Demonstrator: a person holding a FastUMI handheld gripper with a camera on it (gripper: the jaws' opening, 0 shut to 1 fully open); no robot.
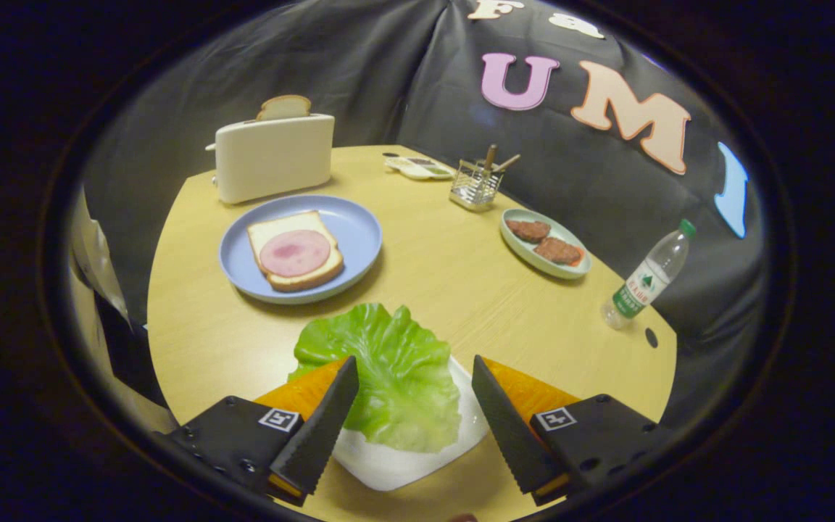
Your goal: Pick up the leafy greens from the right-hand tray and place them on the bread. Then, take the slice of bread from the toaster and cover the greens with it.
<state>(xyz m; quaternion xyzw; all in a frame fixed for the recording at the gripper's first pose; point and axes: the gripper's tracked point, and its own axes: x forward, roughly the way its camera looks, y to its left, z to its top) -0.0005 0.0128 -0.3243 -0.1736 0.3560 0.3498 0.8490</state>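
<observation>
Gripper: two flat, tapered fingers with saw-toothed inner edges, spread wide, holding nothing; they flank the leaf without touching it, as far as the distorted view allows.

Leafy greens: one crinkled, glossy lettuce leaf, ruffled rim, lying flat between the fingers on the white tray. Long axis runs from the fingers toward the blue plate; the frilled end overhangs the tray's far edge on that side.

White tray: smooth, rounded corners, part of its near side bare.

Blue plate: round, matte, beyond the leaf across a strip of bare table. On it, a square bread slice, tan crust, topped with a round pink ham slice.

Toaster: cream, boxy, just behind the blue plate; a second bread slice stands upright in its slot.

Table: pale wood grain, curved edge, open surface right of the blue plate.

Further right of the plate: oval green dish with two brown patties, a wire basket, a clear plastic bottle.
</observation>
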